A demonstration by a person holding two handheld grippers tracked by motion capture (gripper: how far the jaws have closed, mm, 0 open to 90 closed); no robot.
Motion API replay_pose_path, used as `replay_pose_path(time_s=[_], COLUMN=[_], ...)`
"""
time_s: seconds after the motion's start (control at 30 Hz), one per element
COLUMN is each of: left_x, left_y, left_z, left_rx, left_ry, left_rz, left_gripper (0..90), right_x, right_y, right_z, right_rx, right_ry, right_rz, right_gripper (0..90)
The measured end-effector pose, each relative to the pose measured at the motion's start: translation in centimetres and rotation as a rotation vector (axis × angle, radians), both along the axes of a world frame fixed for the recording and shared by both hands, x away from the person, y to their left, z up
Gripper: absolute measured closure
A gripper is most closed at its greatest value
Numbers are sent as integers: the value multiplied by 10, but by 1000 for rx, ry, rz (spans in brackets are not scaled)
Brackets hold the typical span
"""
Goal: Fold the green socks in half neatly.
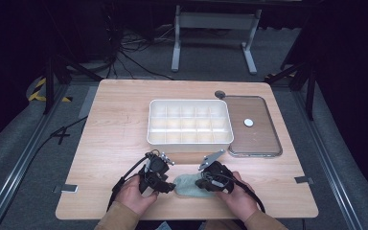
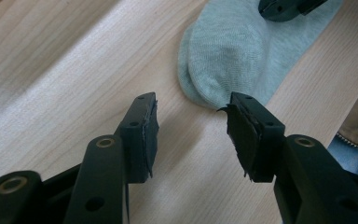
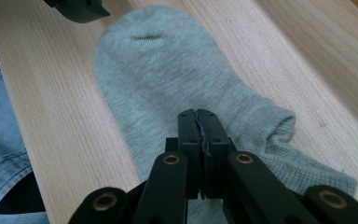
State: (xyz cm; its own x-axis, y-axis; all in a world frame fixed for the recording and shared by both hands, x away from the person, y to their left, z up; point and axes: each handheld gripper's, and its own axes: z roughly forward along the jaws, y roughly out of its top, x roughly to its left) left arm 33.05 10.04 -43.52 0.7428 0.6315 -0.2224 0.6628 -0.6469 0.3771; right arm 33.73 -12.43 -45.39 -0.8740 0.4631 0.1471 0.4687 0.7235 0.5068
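Jaws of left gripper (image 2: 191,135) spread wide, empty, just short of the sock's (image 2: 242,56) rounded toe. Sock flat on the table (image 1: 115,120) near its front edge, long axis running left to right between both hands. Right gripper (image 3: 199,140) clamped shut over the sock's middle, whether pinching fabric unclear. Beyond the sock: divided white tray (image 1: 190,122), then dark lid (image 1: 254,125), well apart, nothing blocking.

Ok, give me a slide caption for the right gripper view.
Right gripper, jaws shut, over a grey sock lying flat on the wooden table.
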Motion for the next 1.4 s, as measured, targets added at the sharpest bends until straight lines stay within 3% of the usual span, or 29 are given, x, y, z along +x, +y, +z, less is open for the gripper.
replay_pose_path(time_s=[0.2, 0.27, 0.37, 0.47, 0.6, 0.87, 1.1, 1.17, 1.3, 1.4], left_x=[-2, -2, 1, 3, 5, 1, -4, -4, -4, -4], left_y=[-4, -4, -7, -8, -10, -24, -34, -35, -35, -35], left_z=[-2, -3, -5, -6, -10, -10, -10, -10, -10, -10], left_rx=[33, 27, -8, -23, -17, 58, 127, 129, 97, 103], left_ry=[0, -1, 42, 39, 55, 18, -45, -60, -49, -49], left_rz=[-23, -25, 12, 22, 29, 9, -35, -54, -51, -56], left_gripper=[578, 555, 512, 504, 504, 526, 540, 556, 638, 670], right_x=[0, 0, 0, -1, -1, -2, -4, -5, -5, -5], right_y=[-2, -2, -1, -1, -1, -1, 0, 0, 0, 0], right_z=[-1, -1, -1, -1, -1, -1, -1, -1, -1, -1], right_rx=[12, 11, 8, 9, 9, 7, 1, -4, 0, 0], right_ry=[-5, -6, -10, -8, -9, -22, -39, -47, -48, -49], right_rz=[2, 6, 5, 5, 4, 4, 11, 12, 9, 9], right_gripper=[888, 888, 888, 888, 887, 886, 885, 885, 885, 885])
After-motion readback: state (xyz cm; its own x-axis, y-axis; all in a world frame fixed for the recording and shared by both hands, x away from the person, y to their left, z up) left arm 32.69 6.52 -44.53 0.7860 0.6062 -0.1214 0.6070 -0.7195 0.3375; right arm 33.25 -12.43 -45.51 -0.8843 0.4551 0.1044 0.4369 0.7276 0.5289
